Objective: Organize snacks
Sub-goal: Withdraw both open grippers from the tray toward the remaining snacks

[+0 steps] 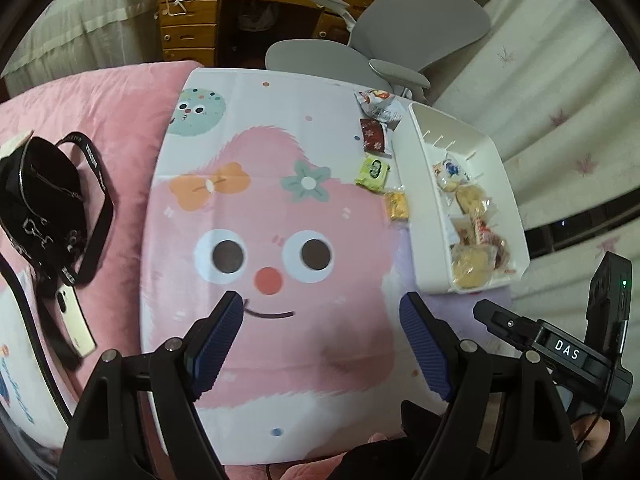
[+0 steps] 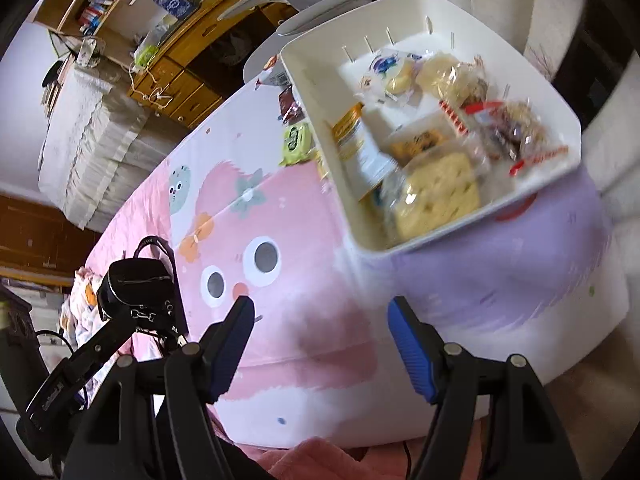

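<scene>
From the left wrist, the left gripper (image 1: 322, 312) hangs wide open and empty over the cartoon mat (image 1: 276, 200). The white bin (image 1: 508, 184) sits at the mat's right edge, four snack packets (image 1: 373, 171) lined just beside it.

From the right wrist, the right gripper (image 2: 320, 316) also gapes empty; the bin (image 2: 568, 120) is ahead, full of snacks.

A cartoon-printed mat (image 1: 272, 208) lies on a pink blanket (image 1: 100, 120). Left of the mat rest a black bag (image 1: 36, 200) and a pale phone (image 1: 74, 320). Beyond the mat stand a wooden desk (image 1: 192, 20) and a grey chair (image 1: 416, 36).
</scene>
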`<state>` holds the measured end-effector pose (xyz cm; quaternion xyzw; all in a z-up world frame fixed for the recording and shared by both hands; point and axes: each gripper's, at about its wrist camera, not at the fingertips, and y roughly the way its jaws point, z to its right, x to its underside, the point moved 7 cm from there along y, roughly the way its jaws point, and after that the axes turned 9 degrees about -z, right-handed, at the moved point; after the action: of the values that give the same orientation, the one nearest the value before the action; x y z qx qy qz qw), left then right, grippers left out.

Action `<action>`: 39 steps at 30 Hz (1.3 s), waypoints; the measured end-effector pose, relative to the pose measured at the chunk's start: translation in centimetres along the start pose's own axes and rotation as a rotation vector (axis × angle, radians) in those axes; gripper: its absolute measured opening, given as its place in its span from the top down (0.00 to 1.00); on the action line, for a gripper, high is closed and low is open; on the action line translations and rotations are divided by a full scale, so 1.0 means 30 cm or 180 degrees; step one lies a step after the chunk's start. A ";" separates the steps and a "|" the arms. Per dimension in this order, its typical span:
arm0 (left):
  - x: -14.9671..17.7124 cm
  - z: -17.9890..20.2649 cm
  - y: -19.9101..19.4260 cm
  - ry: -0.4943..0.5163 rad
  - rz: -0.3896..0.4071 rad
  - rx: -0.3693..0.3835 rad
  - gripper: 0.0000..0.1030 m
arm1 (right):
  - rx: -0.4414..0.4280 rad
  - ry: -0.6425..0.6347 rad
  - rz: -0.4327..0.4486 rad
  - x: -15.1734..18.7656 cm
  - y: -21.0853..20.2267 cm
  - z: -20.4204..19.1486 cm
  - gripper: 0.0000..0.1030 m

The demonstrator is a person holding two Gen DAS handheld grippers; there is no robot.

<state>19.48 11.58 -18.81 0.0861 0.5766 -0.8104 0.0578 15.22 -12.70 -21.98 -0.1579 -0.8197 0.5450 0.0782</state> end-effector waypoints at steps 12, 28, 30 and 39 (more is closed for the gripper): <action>-0.033 -0.085 -0.001 0.0207 -0.0103 0.0001 0.23 | 0.0138 0.0029 0.0295 0.114 0.046 -0.103 0.32; -0.312 -0.014 0.135 0.0549 -0.0400 -0.0340 0.23 | 0.0276 0.0055 0.0893 0.014 0.171 -0.138 0.32; -0.354 0.013 0.167 0.0620 -0.0449 -0.0344 0.23 | 0.0299 0.0133 0.0975 -0.011 0.198 -0.137 0.32; -0.506 0.134 0.341 0.0952 -0.0695 -0.0454 0.23 | 0.0365 0.0668 0.1237 -0.126 0.334 -0.087 0.32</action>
<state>36.00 4.33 -23.86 0.1380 0.6407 -0.7471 -0.1108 21.29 -8.16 -30.00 -0.3640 -0.7289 0.5761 0.0654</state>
